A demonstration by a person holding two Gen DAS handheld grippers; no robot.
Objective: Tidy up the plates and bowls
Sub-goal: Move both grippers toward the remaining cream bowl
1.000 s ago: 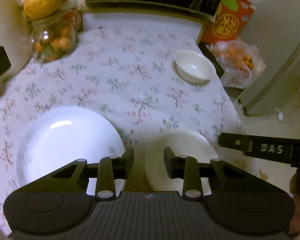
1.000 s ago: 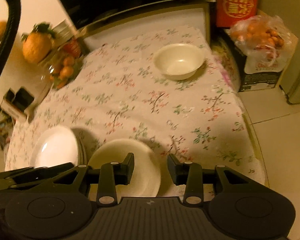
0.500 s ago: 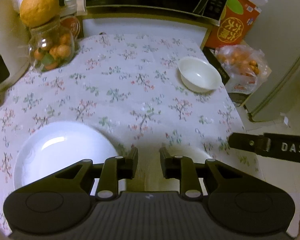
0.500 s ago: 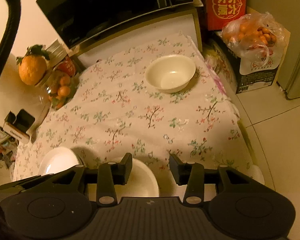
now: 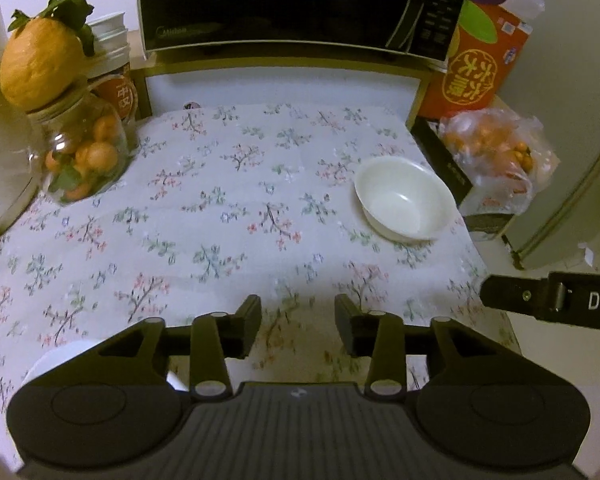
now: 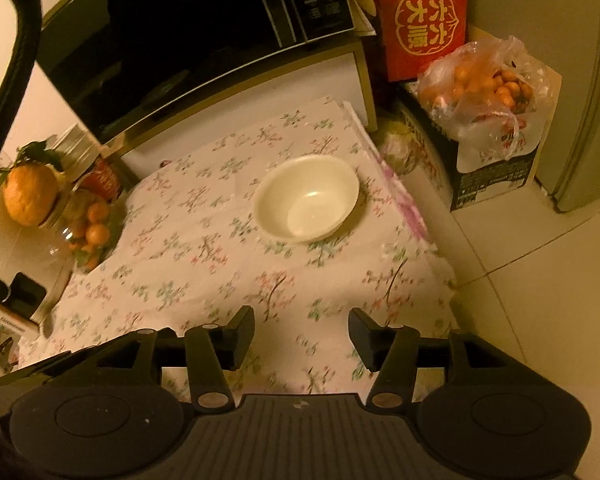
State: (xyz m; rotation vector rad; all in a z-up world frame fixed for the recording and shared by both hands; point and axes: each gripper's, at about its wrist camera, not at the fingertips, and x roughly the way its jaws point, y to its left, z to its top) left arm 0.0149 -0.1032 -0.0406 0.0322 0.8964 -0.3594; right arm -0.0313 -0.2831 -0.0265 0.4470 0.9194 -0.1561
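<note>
A white bowl (image 5: 403, 198) stands on the floral tablecloth (image 5: 220, 208) near the table's far right edge; it also shows in the right wrist view (image 6: 308, 199). My left gripper (image 5: 298, 328) is open and empty, held above the near part of the table. A sliver of a white plate (image 5: 56, 358) shows at the lower left, mostly hidden under the left gripper. My right gripper (image 6: 302, 336) is open and empty above the table's near right part, well short of the bowl. Its finger shows in the left wrist view (image 5: 548, 300).
A microwave (image 5: 292, 4) stands on a shelf at the back. A glass jar of oranges (image 5: 82, 152) with a large citrus fruit on top is at the back left. A red box (image 6: 424, 16) and a bag of oranges (image 6: 480, 92) stand right of the table.
Both grippers have lifted and pulled back, so the two plates have slid out of view below. The left jaws narrowed, then opened wider; the right jaws opened a little wider.
</note>
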